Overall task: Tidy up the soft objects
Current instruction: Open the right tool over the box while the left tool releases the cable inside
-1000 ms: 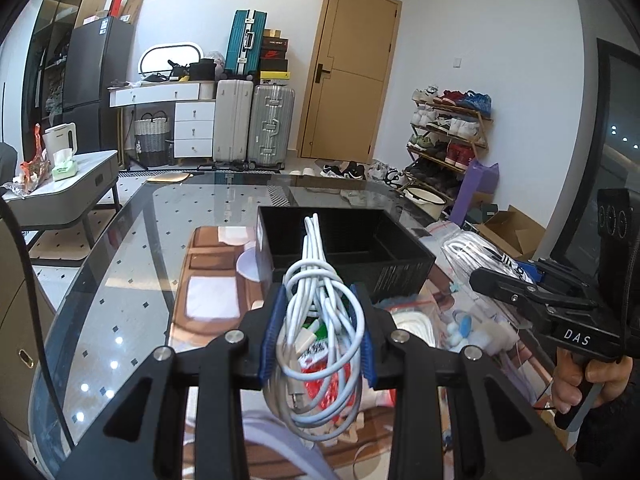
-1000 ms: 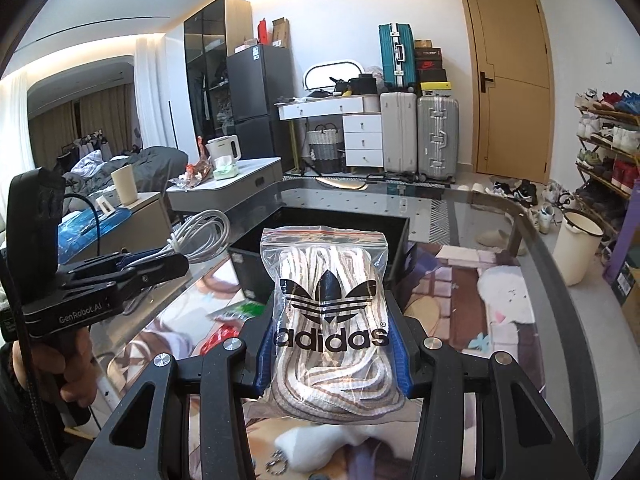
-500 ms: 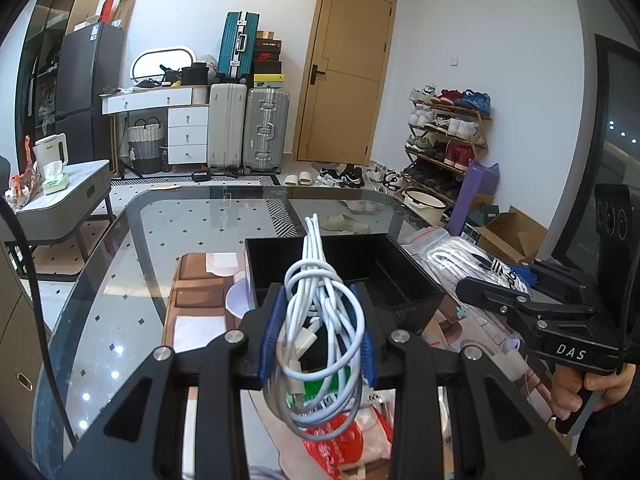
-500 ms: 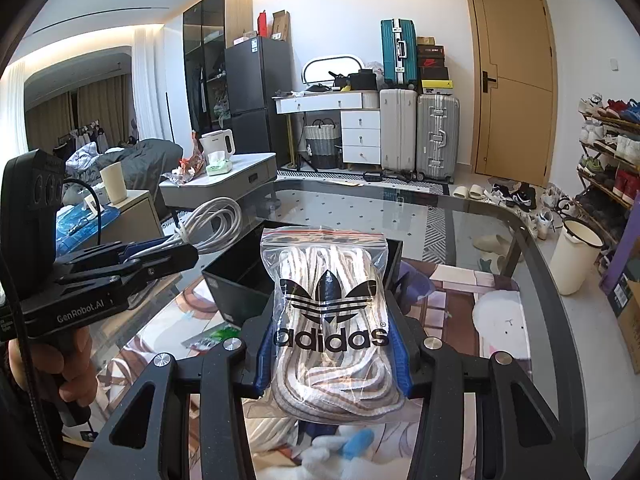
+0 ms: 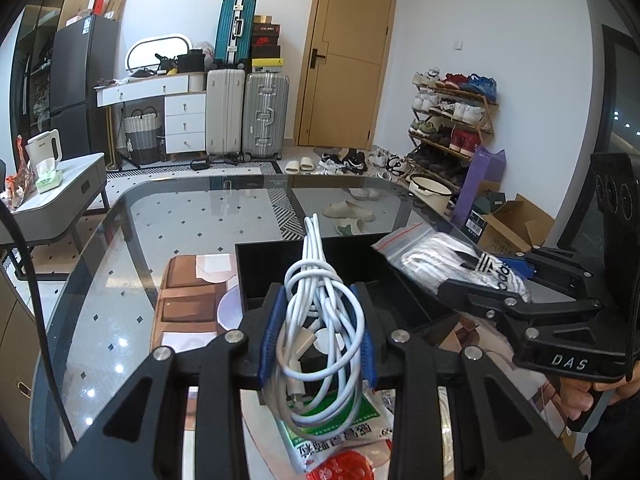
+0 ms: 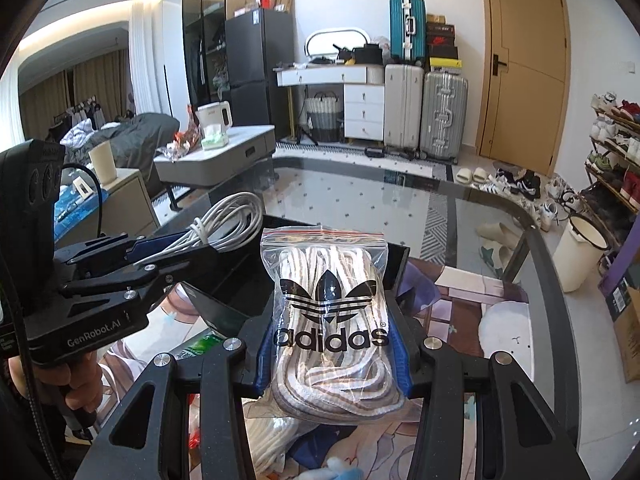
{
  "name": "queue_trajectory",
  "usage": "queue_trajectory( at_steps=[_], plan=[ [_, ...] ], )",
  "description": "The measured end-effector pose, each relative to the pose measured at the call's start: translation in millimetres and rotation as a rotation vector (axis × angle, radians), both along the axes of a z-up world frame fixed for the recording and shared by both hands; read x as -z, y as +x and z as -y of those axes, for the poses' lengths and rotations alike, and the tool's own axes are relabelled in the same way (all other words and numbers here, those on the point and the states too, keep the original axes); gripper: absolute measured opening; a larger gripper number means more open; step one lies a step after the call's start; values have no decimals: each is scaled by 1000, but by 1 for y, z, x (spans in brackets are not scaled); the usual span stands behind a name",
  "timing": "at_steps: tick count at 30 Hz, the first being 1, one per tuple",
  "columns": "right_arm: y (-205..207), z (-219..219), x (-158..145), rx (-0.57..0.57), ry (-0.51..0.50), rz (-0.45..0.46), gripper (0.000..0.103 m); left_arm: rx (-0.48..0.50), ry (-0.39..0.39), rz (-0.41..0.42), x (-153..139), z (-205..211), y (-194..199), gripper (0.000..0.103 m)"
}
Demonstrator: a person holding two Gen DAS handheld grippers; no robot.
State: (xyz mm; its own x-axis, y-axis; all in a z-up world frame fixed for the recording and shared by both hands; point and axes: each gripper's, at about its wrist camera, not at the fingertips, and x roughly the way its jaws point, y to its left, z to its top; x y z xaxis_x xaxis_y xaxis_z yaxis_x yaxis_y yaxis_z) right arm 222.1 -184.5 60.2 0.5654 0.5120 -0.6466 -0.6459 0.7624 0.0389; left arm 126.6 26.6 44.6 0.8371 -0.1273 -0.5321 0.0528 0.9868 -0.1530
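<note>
My left gripper is shut on a coiled white charging cable, held just short of the near wall of a black open bin on the glass table. My right gripper is shut on a clear zip bag of striped laces with a black logo, hovering over the bin's near side. In the left wrist view the right gripper reaches in from the right with the bag over the bin's right rim. The left gripper and cable show at left in the right wrist view.
Loose packets, a green-printed sachet and a red one, lie on the table below the left gripper. More laces and soft bits lie under the right gripper. A glass tabletop stretches beyond the bin. Suitcases, a door and a shoe rack stand far behind.
Both grippers have carried their loads forward toward the black bin, which now sits closer. The right gripper's bag has come over the bin's right rim. Both grips are unchanged.
</note>
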Motion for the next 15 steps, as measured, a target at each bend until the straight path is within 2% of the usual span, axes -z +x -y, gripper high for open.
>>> queue_trajectory(
  at_steps=[15],
  plan=[
    [27, -35, 14, -40, -68, -43, 46, 2, -3, -50, 12, -4, 28, 32]
  ],
)
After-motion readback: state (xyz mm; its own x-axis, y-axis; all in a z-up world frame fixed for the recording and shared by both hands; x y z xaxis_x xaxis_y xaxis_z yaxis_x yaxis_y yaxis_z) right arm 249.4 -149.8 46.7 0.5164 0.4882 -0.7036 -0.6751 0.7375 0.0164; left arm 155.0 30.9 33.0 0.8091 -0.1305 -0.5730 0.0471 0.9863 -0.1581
